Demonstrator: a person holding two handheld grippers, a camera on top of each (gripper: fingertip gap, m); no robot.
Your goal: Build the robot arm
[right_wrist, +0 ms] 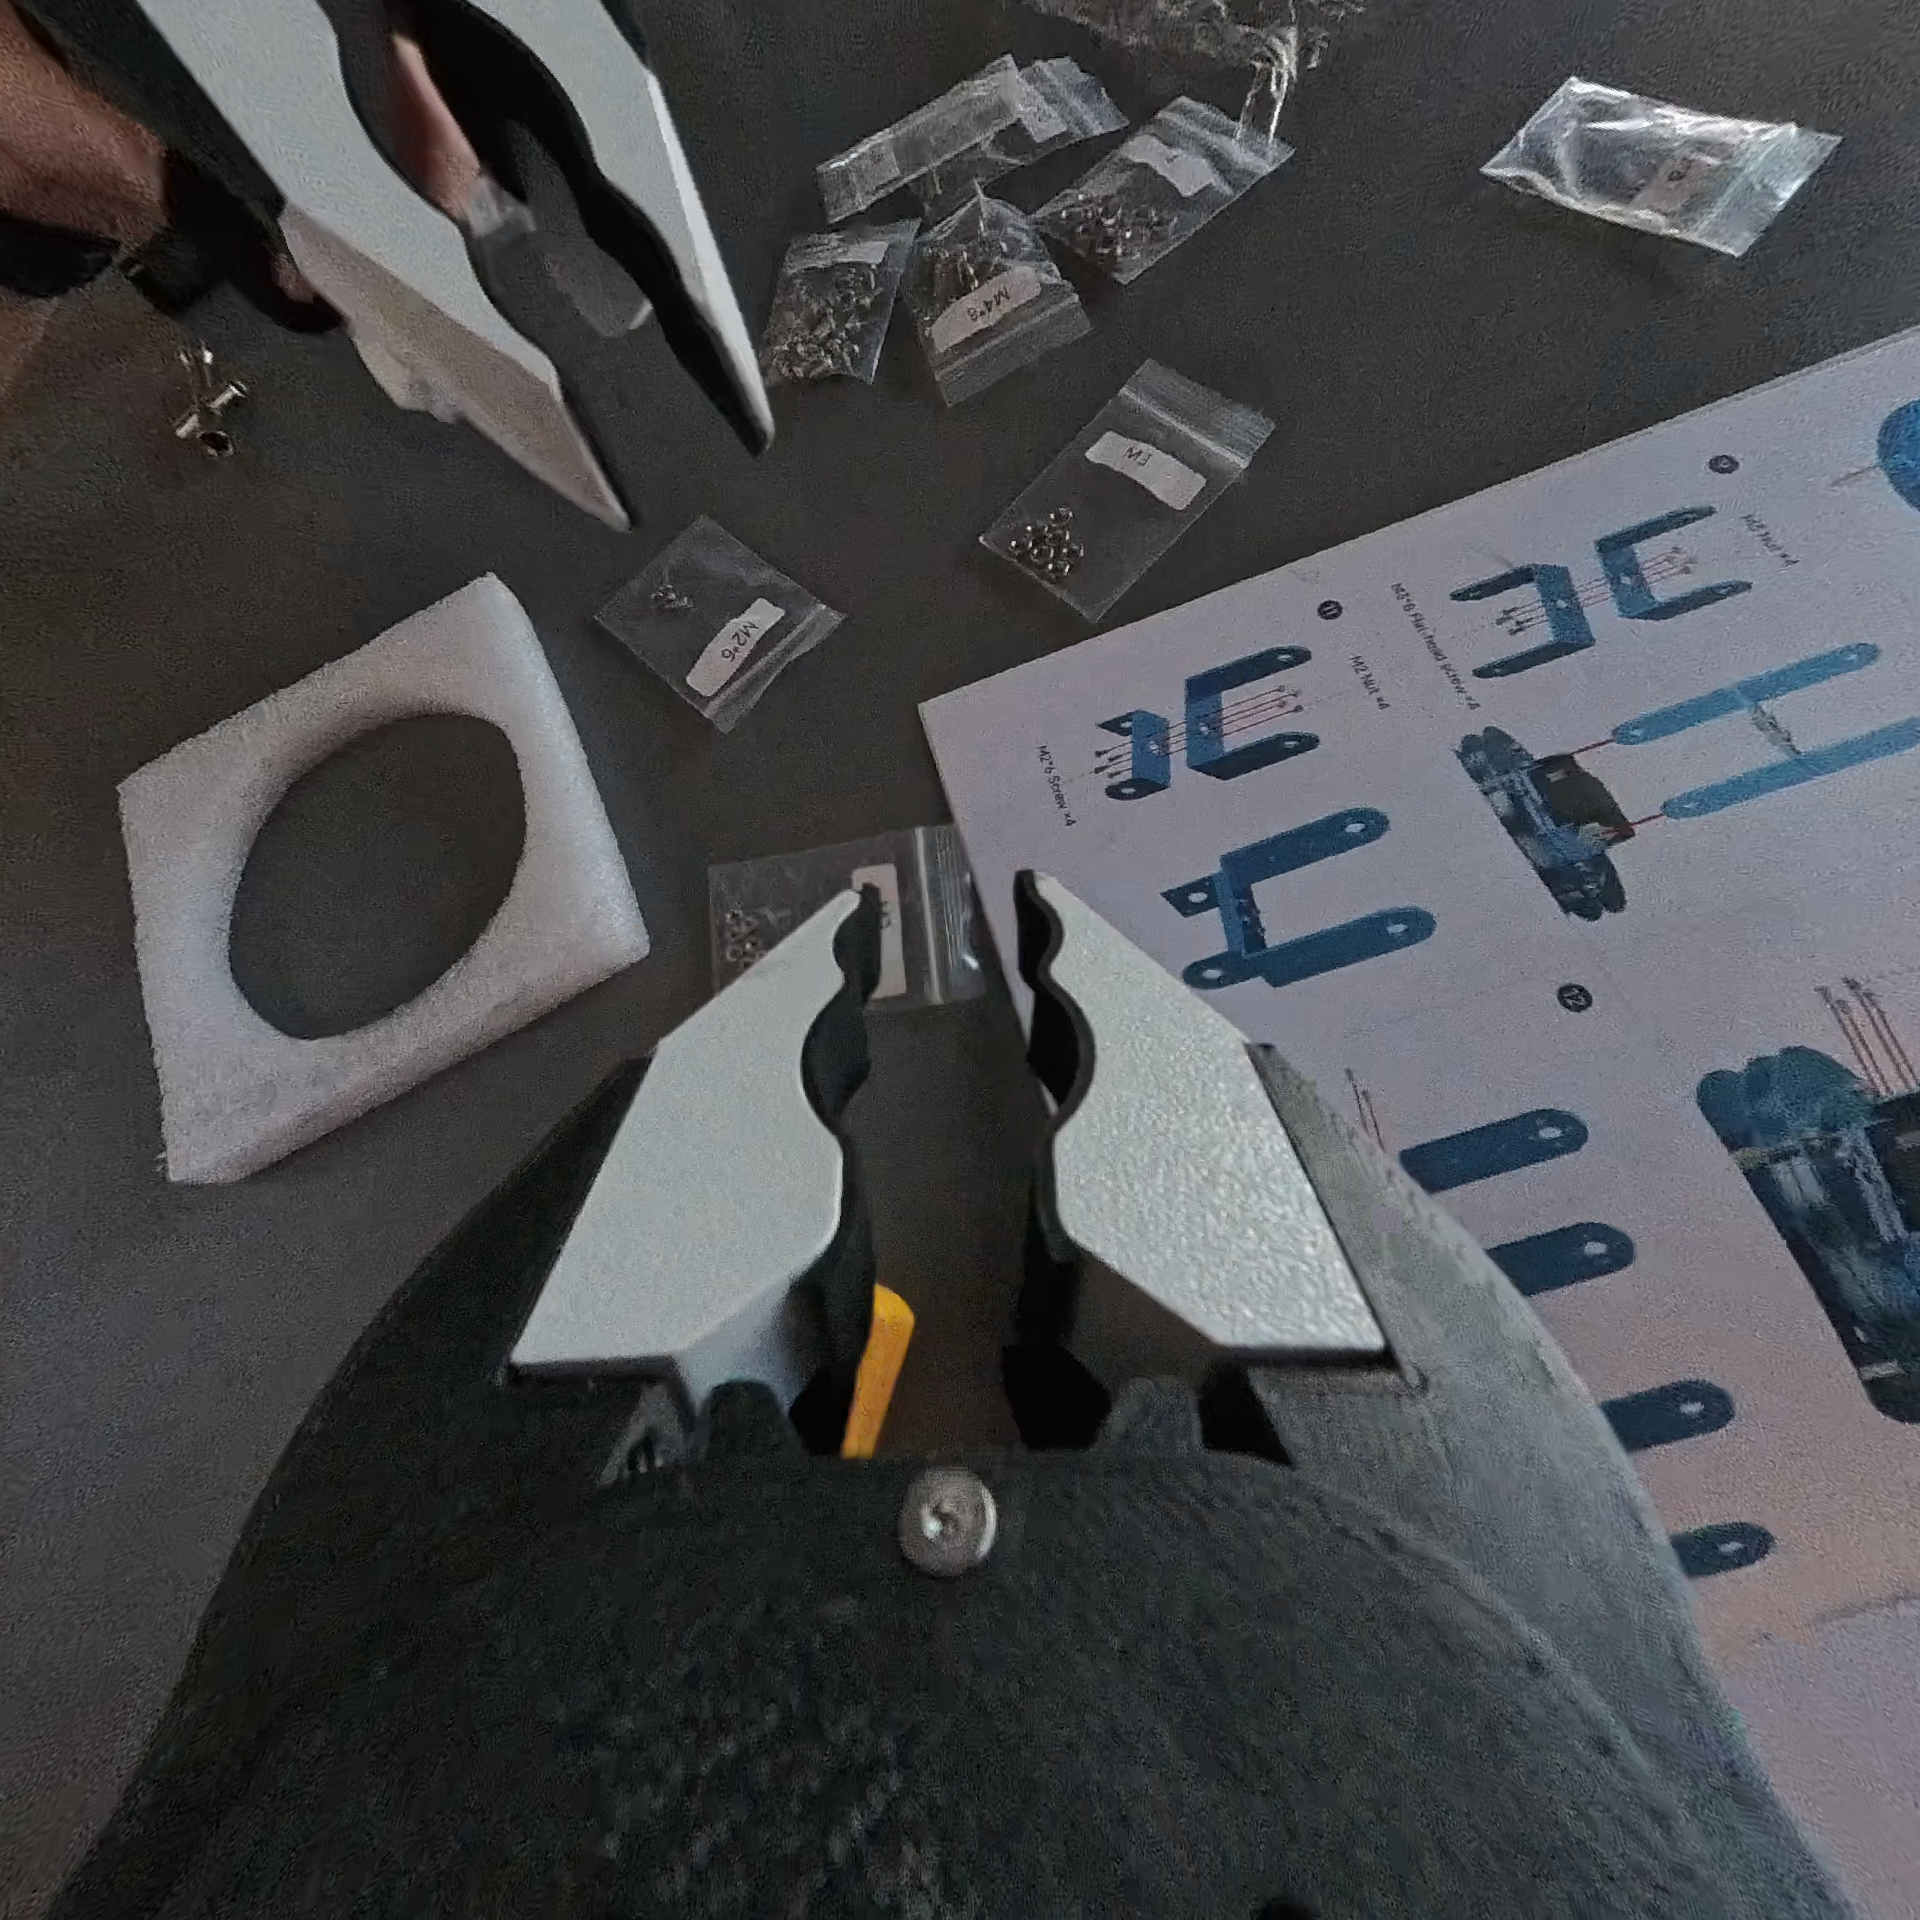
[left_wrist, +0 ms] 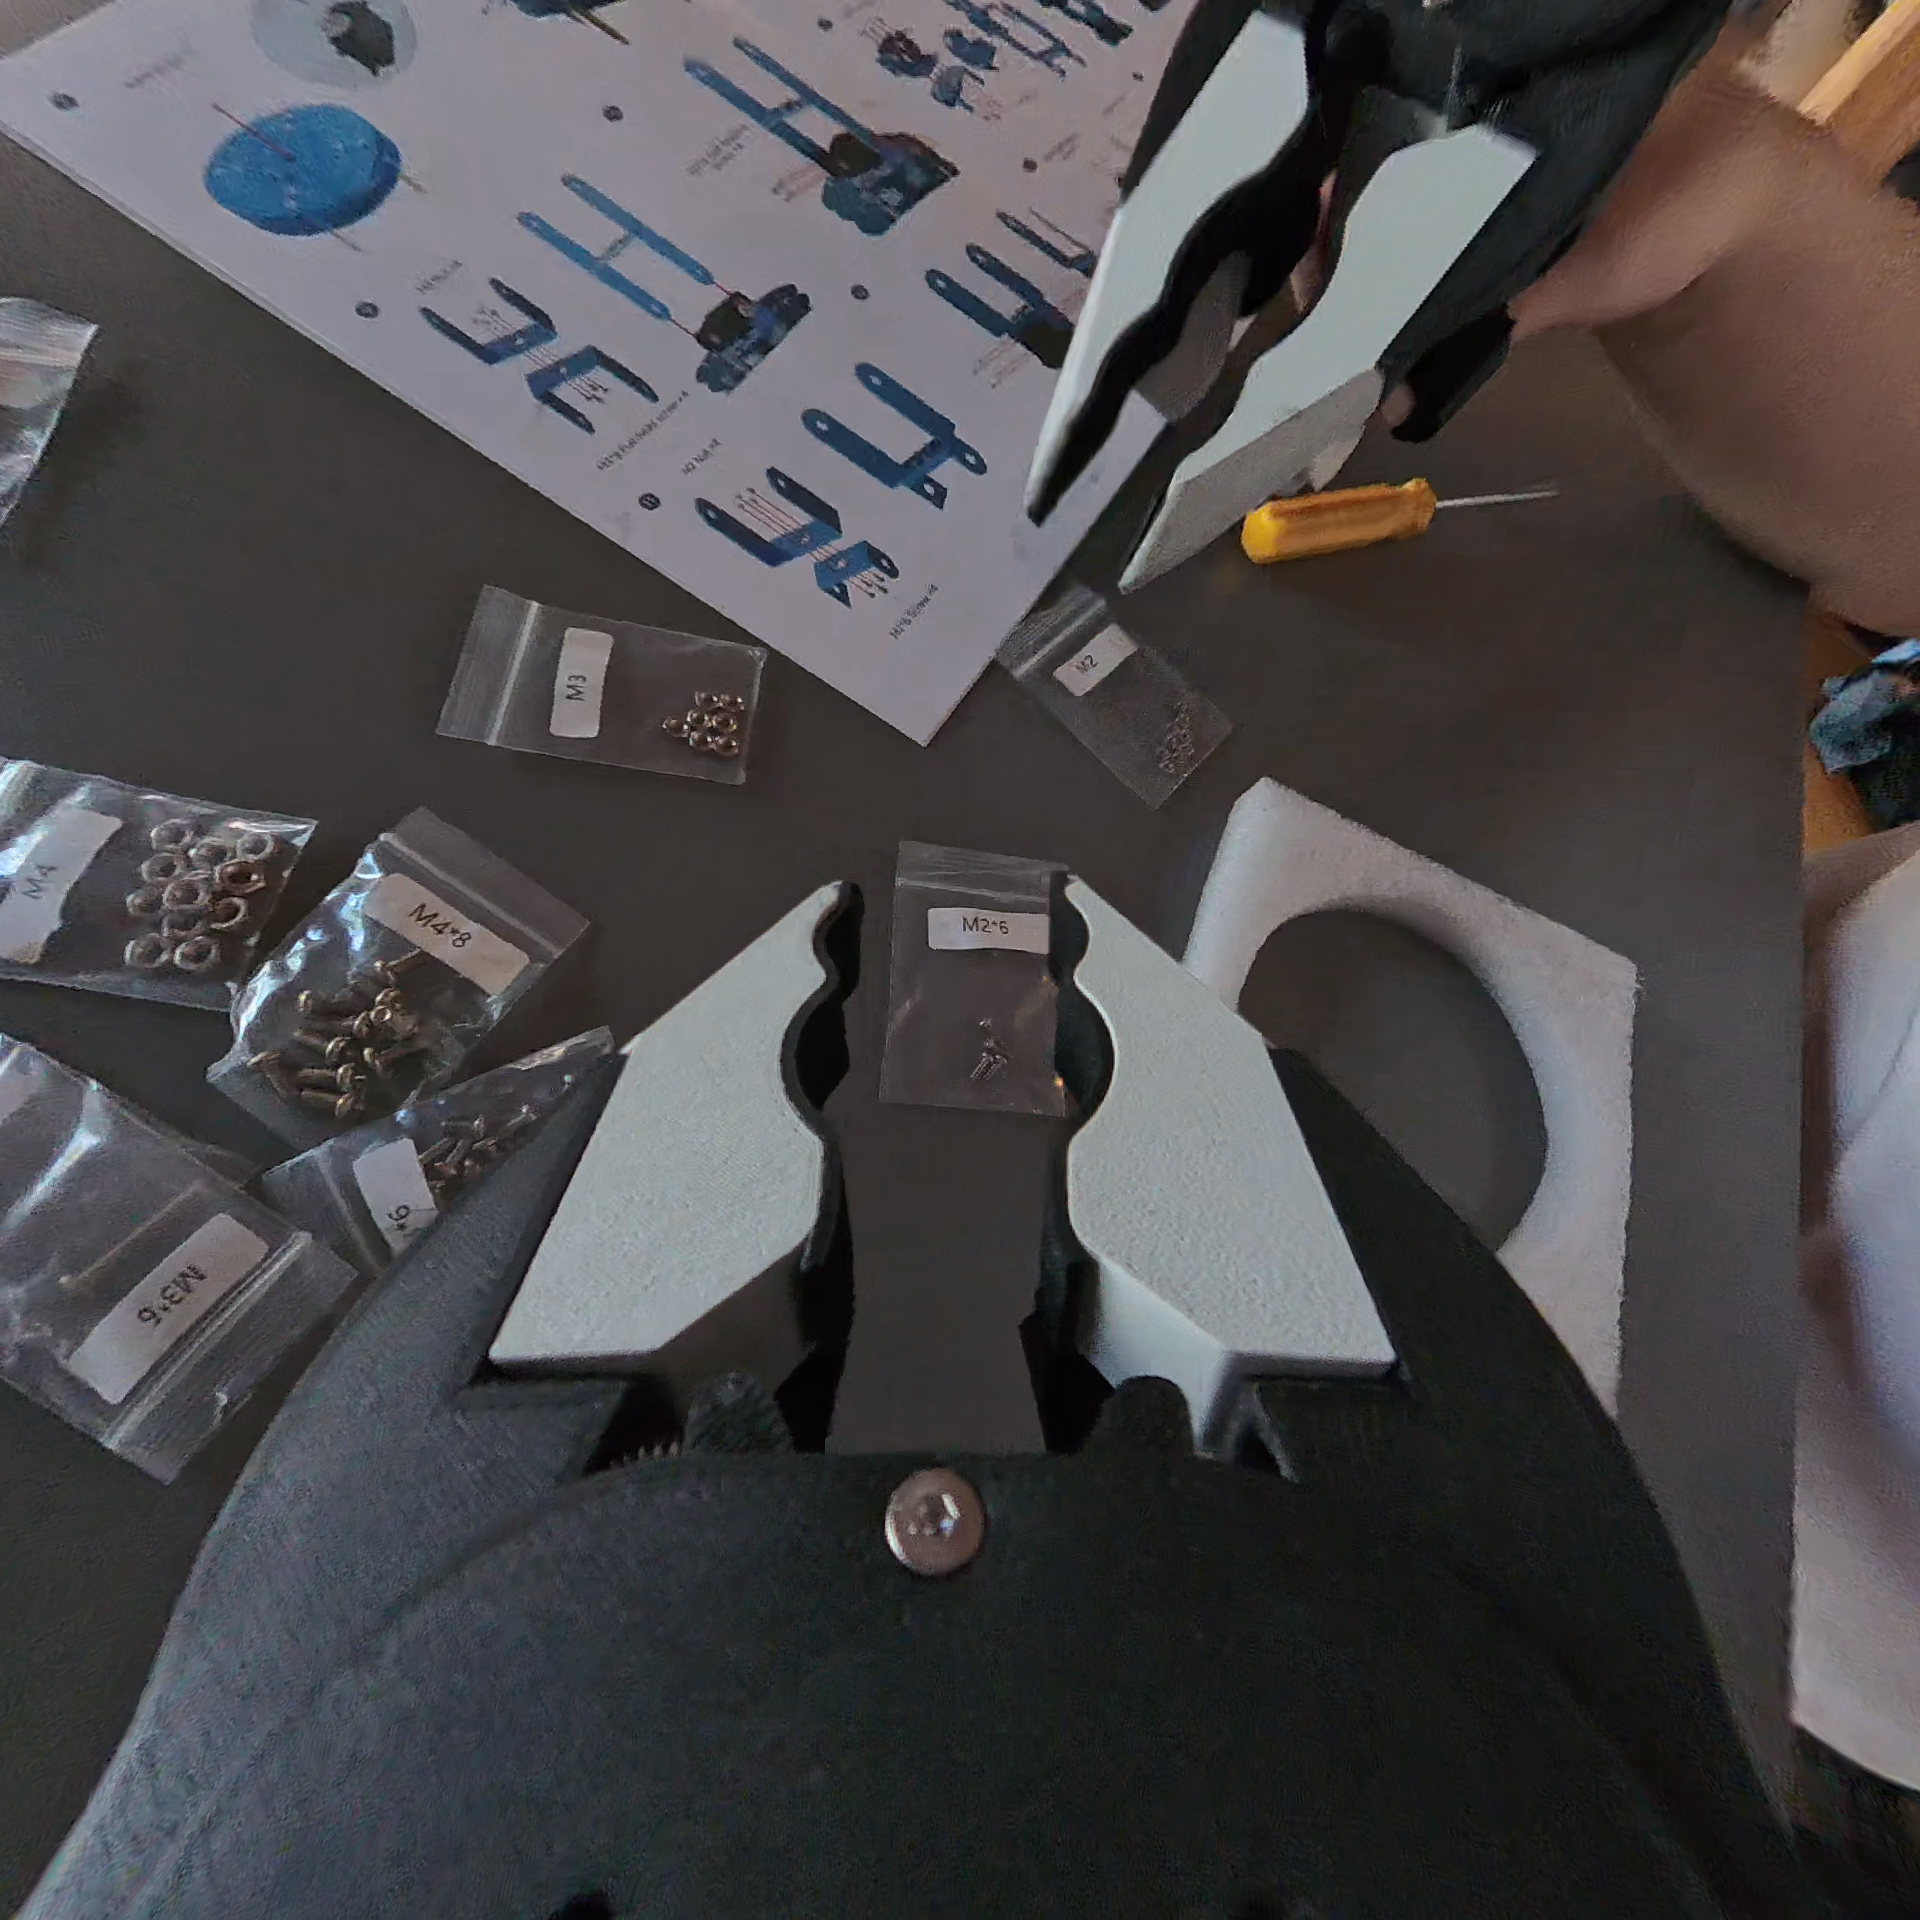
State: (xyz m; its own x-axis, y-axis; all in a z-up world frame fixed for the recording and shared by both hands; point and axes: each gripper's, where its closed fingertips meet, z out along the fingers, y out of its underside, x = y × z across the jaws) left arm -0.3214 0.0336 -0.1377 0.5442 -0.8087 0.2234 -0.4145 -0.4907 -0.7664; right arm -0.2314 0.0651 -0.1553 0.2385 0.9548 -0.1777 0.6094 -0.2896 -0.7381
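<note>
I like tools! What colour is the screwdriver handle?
Yellow; the screwdriver shows best in the left wrist view.

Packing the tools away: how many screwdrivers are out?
1: a yellow-handled screwdriver on the table, just off the sheet's corner, beneath the right gripper. Others may be hidden from view.

Both close overhead, sharing foam frame [left_wrist: 1558, 997]

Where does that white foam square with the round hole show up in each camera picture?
Left wrist view: white foam square lies at right centre, just right of the left gripper.
Right wrist view: foam square lies at left centre, on the dark table.
Shared landmark: the printed instruction sheet.
</note>
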